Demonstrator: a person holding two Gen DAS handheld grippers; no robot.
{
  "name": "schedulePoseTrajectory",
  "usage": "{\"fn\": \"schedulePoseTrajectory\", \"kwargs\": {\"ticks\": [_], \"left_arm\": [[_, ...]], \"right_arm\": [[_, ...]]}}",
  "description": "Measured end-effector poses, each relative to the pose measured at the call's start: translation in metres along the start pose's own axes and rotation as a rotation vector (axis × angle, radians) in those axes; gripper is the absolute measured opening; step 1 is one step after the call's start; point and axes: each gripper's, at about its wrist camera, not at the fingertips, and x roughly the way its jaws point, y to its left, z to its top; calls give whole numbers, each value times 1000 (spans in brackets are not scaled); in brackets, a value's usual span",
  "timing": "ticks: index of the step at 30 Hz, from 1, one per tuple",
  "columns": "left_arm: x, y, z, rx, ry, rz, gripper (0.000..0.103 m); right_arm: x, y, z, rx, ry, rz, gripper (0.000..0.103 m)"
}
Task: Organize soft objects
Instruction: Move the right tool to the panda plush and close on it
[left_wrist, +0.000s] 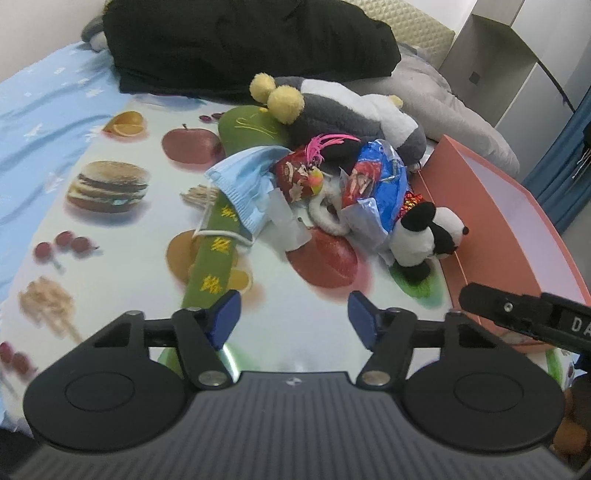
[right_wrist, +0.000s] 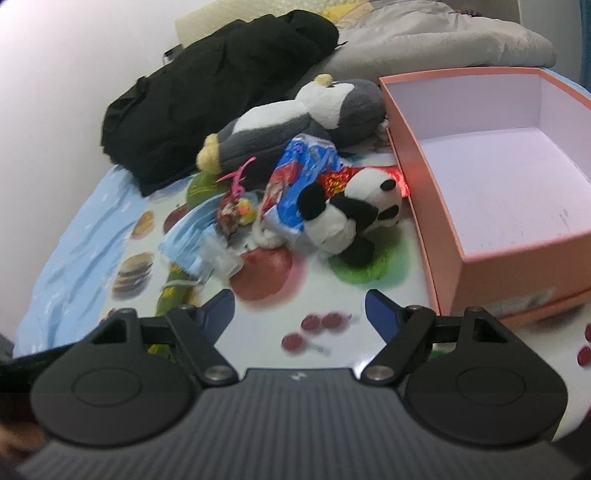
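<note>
Nearest, the left gripper (left_wrist: 293, 314) and the right gripper (right_wrist: 299, 310) are held with jaws parted, nothing between them. The pink box (right_wrist: 436, 206) is seen bare inside. The panda plush (right_wrist: 354, 214) lies just beside its wall, amid the heap of soft things (left_wrist: 314, 177) on the printed cloth (left_wrist: 122, 236).

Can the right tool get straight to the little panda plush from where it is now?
Probably yes: the right tool is open and empty, and only bare printed cloth lies between it and the panda plush, which sits beside the pink box.
</note>
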Motion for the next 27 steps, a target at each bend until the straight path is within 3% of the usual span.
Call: {"fn": "schedulePoseTrajectory", "kwargs": {"ticks": [16,27], "left_arm": [[78,6,33,-86,12,-19,47],[101,7,38,-129,-8,-3,33]], "right_arm": [[93,2,30,-82,26,-128,79],[132,3,31,-137,52,-133,78]]}}
